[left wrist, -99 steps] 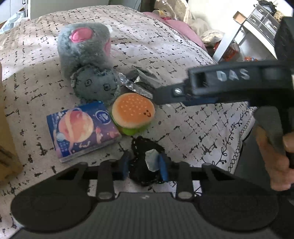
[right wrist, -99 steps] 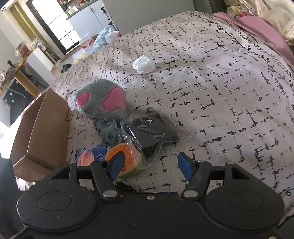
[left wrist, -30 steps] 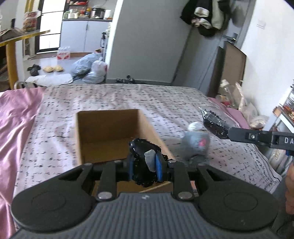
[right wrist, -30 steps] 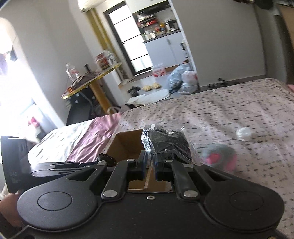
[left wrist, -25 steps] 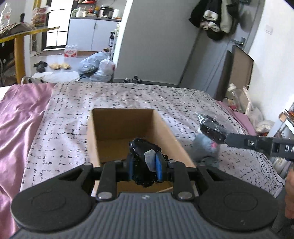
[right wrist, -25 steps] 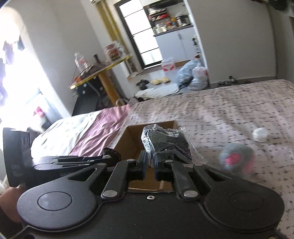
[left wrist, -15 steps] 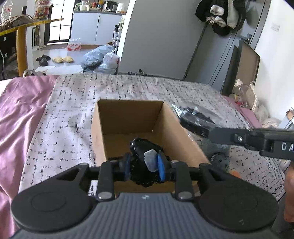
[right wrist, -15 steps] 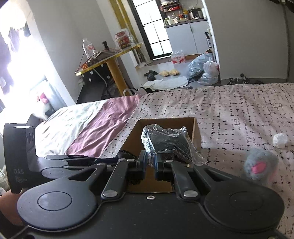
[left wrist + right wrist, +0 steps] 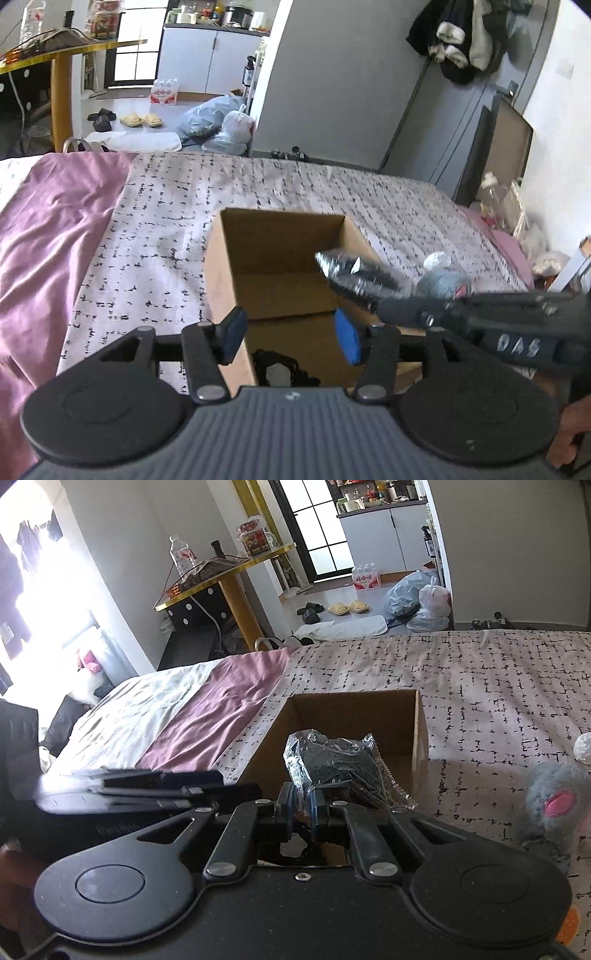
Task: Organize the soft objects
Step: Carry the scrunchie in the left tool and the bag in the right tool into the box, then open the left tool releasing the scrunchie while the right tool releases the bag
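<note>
An open cardboard box [image 9: 273, 254] stands on the patterned bedspread. My left gripper [image 9: 290, 332] hovers over its near end, its jaws opening with nothing between the blue pads [image 9: 347, 336]. A black soft item with a white tag [image 9: 280, 373] lies below them inside the box. My right gripper [image 9: 303, 805] is shut on a clear plastic bag of black fabric [image 9: 332, 764] and holds it over the box [image 9: 351, 709]. In the left wrist view that bag [image 9: 354, 273] hangs over the box's right wall.
A grey plush with pink patches [image 9: 554, 801] and a small white ball [image 9: 583, 747] lie on the bed to the right of the box. A purple sheet [image 9: 44, 229] covers the bed to the left. A hand [image 9: 569, 435] holds the right gripper's handle.
The left jaws have spread and the black tagged item has dropped from them into the box. The right gripper has carried its bag in over the box.
</note>
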A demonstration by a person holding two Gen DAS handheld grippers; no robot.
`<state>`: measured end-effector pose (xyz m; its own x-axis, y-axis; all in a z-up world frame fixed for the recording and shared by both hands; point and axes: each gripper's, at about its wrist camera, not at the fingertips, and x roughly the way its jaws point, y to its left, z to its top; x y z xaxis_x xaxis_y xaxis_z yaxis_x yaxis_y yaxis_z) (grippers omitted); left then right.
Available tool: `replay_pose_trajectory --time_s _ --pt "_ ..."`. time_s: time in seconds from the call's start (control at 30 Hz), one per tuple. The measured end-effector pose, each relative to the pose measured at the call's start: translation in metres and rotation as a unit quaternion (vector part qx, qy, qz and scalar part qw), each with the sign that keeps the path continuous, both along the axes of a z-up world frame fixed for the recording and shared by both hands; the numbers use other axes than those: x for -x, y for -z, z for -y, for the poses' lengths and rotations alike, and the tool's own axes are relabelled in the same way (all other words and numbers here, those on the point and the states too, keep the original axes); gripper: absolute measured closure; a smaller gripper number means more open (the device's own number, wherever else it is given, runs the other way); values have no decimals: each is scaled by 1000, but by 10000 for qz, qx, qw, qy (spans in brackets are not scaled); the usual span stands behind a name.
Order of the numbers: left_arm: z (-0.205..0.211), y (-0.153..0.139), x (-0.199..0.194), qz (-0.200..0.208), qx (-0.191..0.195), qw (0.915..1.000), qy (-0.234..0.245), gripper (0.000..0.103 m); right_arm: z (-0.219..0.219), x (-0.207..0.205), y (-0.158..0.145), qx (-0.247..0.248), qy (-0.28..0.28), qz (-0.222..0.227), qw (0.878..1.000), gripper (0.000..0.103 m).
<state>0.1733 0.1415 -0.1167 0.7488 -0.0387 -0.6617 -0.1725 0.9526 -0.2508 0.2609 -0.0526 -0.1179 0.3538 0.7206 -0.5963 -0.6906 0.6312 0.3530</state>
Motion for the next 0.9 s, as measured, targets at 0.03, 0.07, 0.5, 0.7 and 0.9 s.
replay_pose_trajectory --time_s 0.03,0.07,0.5,0.7,0.9 --pt "-2 -2 1 0 -9 10000 -24 49 -1 0 1 8 13 -12 10000 94" --pt "-3 -4 1 0 -49 10000 -54 48 -2 1 3 10 36 -55 10000 94" --pt "-1 3 -7 -491 -90 9986 -170 24 22 9 2 131 559 -205 9981 38" --pt "25 -10 -1 -441 -367 9983 -109 21 75 20 -19 -75 738 59 9972 16" --pt "48 -26 6 -285 -414 9986 -165 4 115 19 -21 -133 997 38 9949 12"
